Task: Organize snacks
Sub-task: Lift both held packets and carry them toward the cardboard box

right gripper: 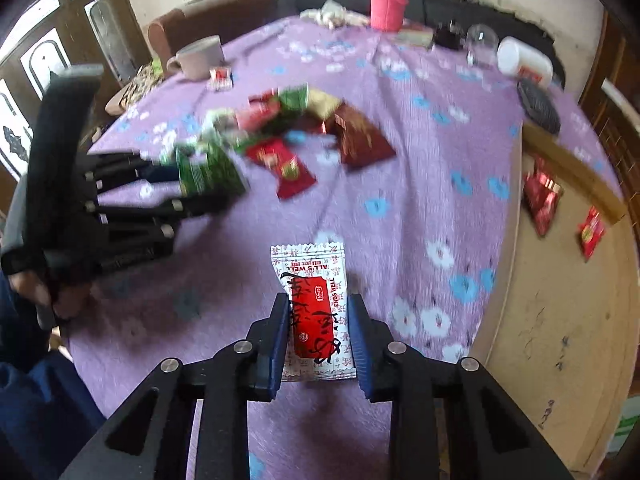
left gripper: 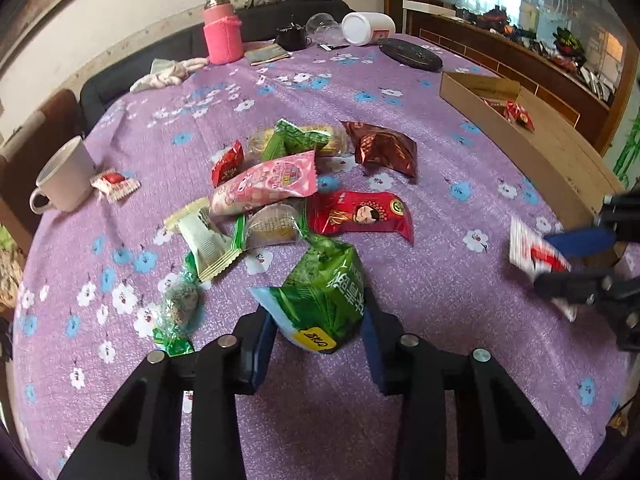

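Left tongs (left gripper: 318, 344), nearest the lens: pads on either side of a green packet (left gripper: 320, 300), which hangs off the worktop (left gripper: 440, 300). The far edge of the packet droops; whether both pads truly pinch it I cannot tell for sure, but it looks carried.

Left of it: a small green-wrapped sweet (left gripper: 180, 308), then the snack pile (left gripper: 272, 184) mid-worktop, a mug (left gripper: 66, 178) at the far left edge.

Right: a cardboard tray (left gripper: 520, 136) with red packets (left gripper: 518, 114) already in it, likely the sorting place.

Right tongs (right gripper: 318, 336): closed on a white-and-red sachet (right gripper: 314, 312), held upright over the near worktop.

Risks, as judgement:
- Green packet is puffy and slick, gripped near one end; it could swing or slip out on a quick move.
- Both tongs work close together; a crossing path toward the tray could knock them.
- Sachet is thin and may twist between the pads.

View differences: the right camera shows the tray's floor and two red packets lying in it, and the left hand (right gripper: 32, 288) on its handle. The left camera shows the pile sharply; the right one blurs it.
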The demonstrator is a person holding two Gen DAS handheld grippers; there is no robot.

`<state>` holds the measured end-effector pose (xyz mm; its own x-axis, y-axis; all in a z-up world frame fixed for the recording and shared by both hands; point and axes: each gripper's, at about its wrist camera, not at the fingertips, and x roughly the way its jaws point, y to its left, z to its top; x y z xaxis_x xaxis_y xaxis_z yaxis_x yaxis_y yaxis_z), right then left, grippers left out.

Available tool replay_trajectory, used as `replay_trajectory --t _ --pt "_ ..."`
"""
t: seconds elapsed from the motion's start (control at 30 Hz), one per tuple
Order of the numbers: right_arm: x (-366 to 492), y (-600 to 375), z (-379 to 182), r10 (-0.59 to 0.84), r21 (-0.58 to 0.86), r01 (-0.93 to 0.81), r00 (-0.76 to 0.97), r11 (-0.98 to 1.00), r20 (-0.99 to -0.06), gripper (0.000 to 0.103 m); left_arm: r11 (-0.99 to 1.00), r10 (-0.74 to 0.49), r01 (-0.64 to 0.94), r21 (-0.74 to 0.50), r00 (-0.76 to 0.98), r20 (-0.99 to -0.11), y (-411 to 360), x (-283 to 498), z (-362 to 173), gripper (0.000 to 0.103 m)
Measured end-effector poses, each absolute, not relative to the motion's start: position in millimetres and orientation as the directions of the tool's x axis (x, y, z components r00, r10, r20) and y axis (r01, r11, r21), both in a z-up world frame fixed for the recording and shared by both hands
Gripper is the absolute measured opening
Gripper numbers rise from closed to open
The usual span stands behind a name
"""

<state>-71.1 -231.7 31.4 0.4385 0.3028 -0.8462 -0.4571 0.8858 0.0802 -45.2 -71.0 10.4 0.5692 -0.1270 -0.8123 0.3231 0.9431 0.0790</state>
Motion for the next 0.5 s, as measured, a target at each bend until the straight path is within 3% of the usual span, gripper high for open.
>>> replay_trajectory --t 0.17,0.5 --pt "-71 -222 52 0.307 0.059 -0.440 0.517 0.896 -0.799 0.031 0.947 -0.109 0.300 0.117 0.640 -0.761 -71 -55 23 0.037" --pt "-70 -216 52 0.300 0.053 -0.430 0.529 0.901 -0.794 0.031 0.950 -0.059 0.255 0.179 0.713 -0.699 -68 -61 41 0.036"
